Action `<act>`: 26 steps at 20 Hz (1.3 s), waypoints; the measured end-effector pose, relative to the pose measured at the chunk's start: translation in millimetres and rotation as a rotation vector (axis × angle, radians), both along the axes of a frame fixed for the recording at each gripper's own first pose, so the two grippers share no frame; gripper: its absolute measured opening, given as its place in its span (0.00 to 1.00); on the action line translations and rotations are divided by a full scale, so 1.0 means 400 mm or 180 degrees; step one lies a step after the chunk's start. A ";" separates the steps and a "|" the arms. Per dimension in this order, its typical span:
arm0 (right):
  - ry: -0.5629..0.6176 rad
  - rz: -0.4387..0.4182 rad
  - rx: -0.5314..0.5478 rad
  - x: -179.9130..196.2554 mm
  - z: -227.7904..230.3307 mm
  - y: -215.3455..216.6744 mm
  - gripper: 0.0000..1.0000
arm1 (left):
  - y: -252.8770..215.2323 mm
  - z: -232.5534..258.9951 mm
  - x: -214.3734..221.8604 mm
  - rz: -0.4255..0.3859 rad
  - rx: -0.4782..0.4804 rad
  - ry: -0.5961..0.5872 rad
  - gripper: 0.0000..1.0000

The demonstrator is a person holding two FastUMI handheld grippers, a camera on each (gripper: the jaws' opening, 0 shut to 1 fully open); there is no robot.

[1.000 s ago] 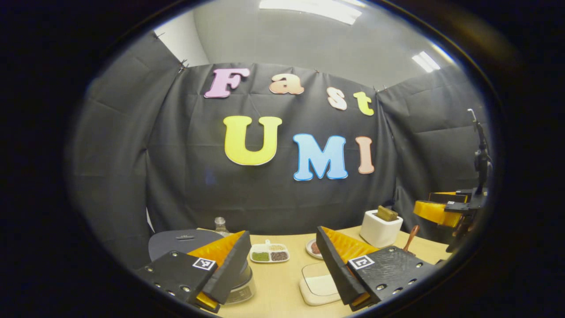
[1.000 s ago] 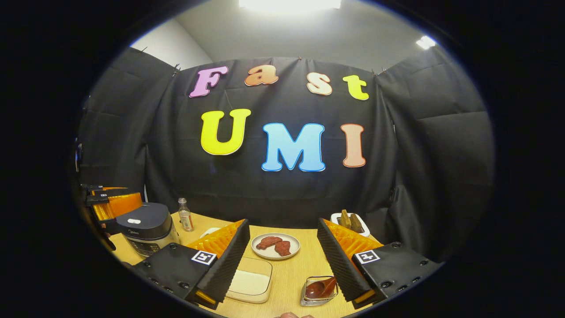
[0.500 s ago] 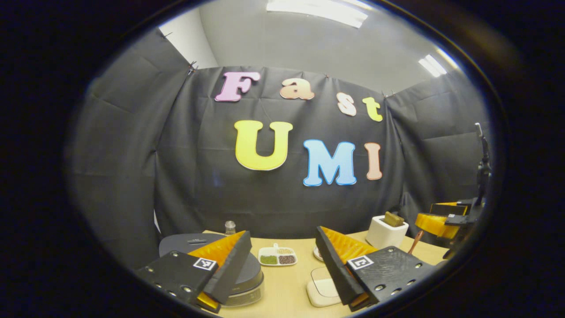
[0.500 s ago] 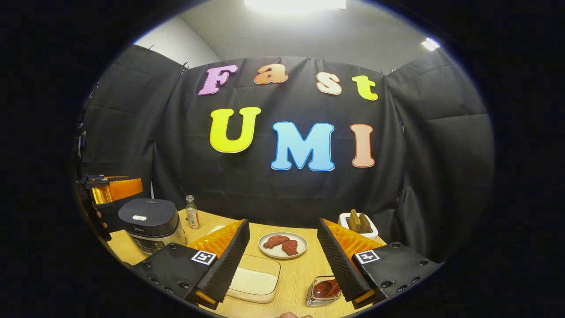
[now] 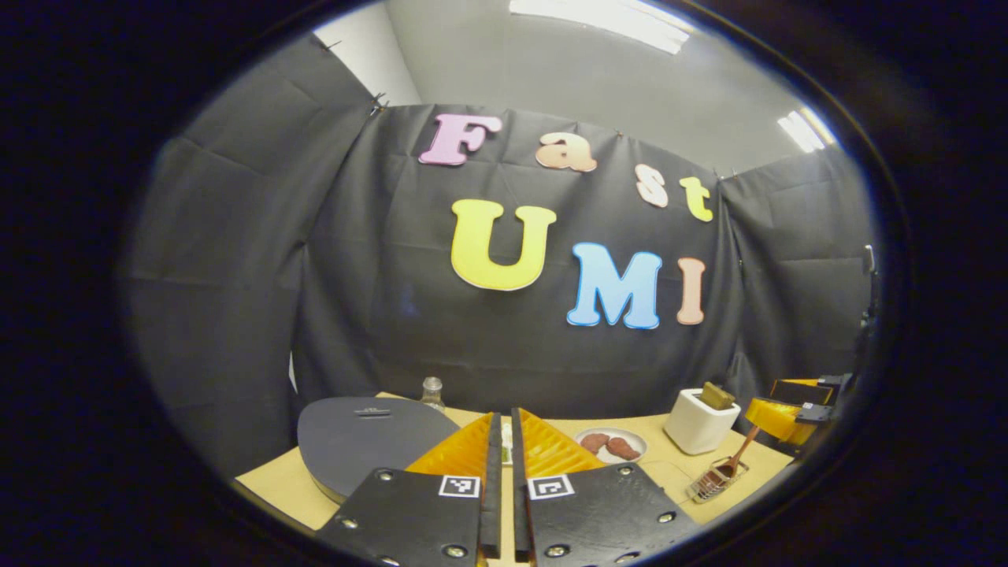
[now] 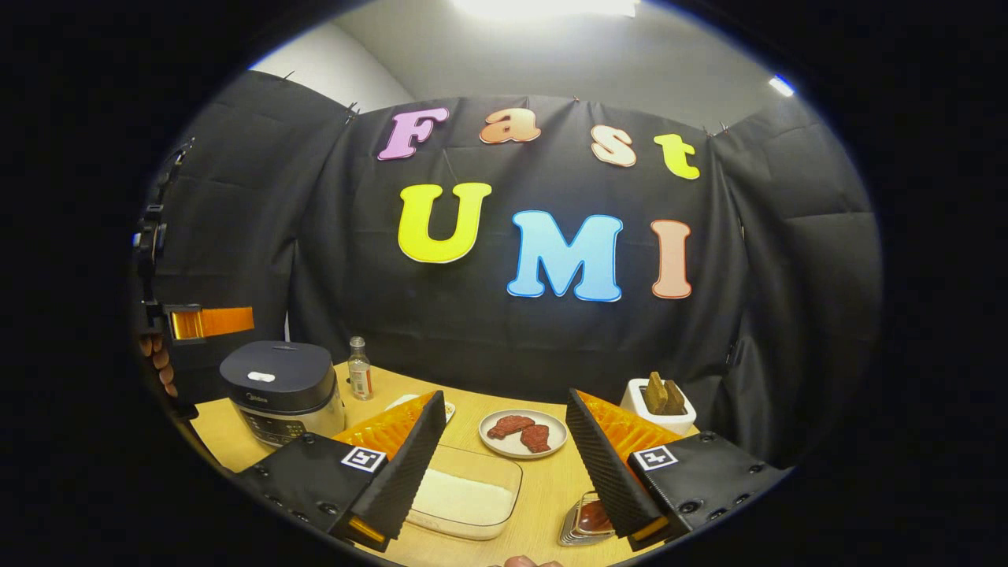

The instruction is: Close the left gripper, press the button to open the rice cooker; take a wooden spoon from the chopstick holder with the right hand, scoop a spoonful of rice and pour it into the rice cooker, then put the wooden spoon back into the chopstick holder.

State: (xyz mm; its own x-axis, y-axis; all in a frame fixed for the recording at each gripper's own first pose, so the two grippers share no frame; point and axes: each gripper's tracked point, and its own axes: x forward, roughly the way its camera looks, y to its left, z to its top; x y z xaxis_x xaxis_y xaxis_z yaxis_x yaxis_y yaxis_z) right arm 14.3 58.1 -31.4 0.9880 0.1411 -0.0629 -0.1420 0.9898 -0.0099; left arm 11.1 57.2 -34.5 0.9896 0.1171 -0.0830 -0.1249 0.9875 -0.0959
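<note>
Wooden spoon (image 5: 739, 455) seemingly beside toaster (image 5: 699, 421)

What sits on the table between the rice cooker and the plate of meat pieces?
In the right gripper view, a small bottle stands just right of the rice cooker; bare tabletop runs on to the plate.

Your table, seen from the right gripper view

Rice cooker (image 6: 282, 387) far left, bottle (image 6: 360, 379) right of it; rice container (image 6: 465, 500) near, plate (image 6: 523, 433) behind it; chopstick holder (image 6: 587, 521) near right.
</note>
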 end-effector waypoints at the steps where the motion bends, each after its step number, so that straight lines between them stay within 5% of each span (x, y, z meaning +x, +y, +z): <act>1: 0.0017 0.0018 0.0015 0.002 -0.003 0.004 0.98 | -0.002 -0.009 0.005 -0.0035 -0.0023 0.0021 0.07; 13: 0.0038 0.0110 0.0161 0.007 -0.031 -0.007 0.98 | 0.113 -0.054 0.033 0.0119 -0.0159 0.0354 0.01; 26: -0.0042 0.0191 0.0221 -0.017 -0.036 -0.035 0.98 | 0.235 -0.260 0.066 0.0278 -0.0399 0.0999 0.01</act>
